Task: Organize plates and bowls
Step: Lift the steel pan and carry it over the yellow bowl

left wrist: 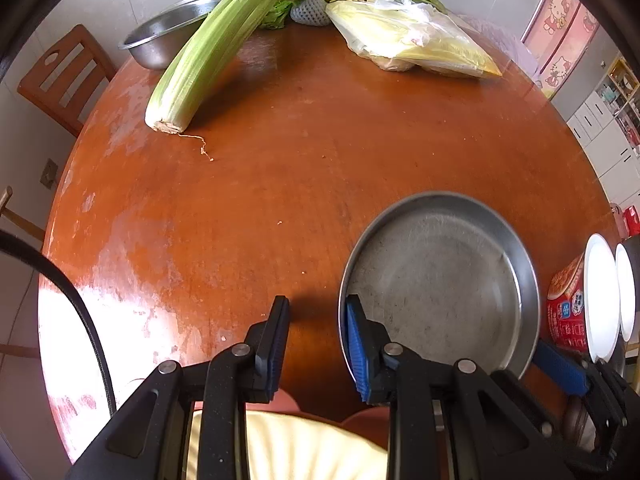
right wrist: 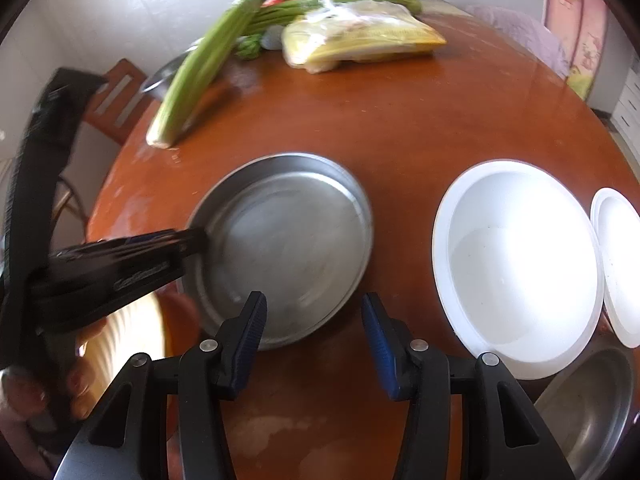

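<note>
A round steel plate [left wrist: 440, 280] lies on the brown round table [left wrist: 280, 140]; it also shows in the right wrist view [right wrist: 288, 240]. My left gripper [left wrist: 318, 304] is open at the plate's left rim, one finger over the rim, one outside; it shows from the side in the right wrist view [right wrist: 196, 240]. My right gripper [right wrist: 314, 302] is open and empty just before the plate's near edge. A large white plate [right wrist: 516, 268] and a small white plate [right wrist: 620, 264] lie to the right. A steel bowl [right wrist: 592, 404] sits at the lower right.
A steel basin [left wrist: 168, 36], celery [left wrist: 216, 48], green stalks and a plastic bag of yellow food [left wrist: 412, 36] lie at the table's far side. A red instant-noodle cup [left wrist: 568, 300] stands at the right. A wooden chair [left wrist: 60, 76] stands at the far left.
</note>
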`<control>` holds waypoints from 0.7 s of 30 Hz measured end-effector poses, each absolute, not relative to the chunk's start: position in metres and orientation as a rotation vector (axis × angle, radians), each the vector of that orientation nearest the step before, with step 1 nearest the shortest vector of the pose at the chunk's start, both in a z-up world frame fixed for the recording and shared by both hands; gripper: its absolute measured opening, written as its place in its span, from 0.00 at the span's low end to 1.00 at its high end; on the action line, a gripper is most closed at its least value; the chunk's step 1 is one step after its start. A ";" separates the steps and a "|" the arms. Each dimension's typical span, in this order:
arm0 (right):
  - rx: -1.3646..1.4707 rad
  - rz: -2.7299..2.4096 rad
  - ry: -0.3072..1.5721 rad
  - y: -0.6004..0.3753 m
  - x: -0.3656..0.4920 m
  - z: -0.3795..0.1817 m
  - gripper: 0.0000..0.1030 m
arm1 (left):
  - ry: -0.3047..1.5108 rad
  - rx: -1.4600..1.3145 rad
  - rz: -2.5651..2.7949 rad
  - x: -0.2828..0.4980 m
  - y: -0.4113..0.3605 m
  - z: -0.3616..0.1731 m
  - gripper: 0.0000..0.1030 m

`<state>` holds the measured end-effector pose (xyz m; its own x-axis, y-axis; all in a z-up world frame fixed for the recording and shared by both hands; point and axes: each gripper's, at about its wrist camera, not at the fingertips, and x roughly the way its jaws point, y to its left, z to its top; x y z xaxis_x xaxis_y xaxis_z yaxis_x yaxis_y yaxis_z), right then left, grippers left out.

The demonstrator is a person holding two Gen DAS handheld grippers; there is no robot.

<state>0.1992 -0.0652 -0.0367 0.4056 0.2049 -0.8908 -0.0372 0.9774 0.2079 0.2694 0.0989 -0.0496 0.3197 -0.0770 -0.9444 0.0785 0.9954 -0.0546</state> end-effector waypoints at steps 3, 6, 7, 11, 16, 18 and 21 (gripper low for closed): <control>0.180 0.156 1.169 -0.067 0.205 -0.044 0.50 | 1.236 0.005 -0.108 0.273 0.095 -0.051 0.28; 0.174 0.166 1.164 -0.064 0.208 -0.046 0.49 | 1.232 -0.011 -0.138 0.273 0.093 -0.051 0.28; 0.175 0.180 1.169 -0.062 0.209 -0.046 0.47 | 1.232 -0.019 -0.153 0.273 0.092 -0.050 0.27; 0.138 0.181 1.151 -0.057 0.206 -0.045 0.46 | 1.220 -0.001 -0.184 0.271 0.081 -0.050 0.28; 0.120 0.171 1.098 -0.059 0.203 -0.033 0.47 | 1.189 -0.006 -0.195 0.269 0.079 -0.041 0.28; 0.103 0.165 1.072 -0.059 0.200 -0.026 0.47 | 1.162 -0.001 -0.204 0.266 0.078 -0.034 0.28; 0.090 0.161 1.041 -0.060 0.196 -0.017 0.47 | 1.119 0.002 -0.212 0.263 0.076 -0.021 0.28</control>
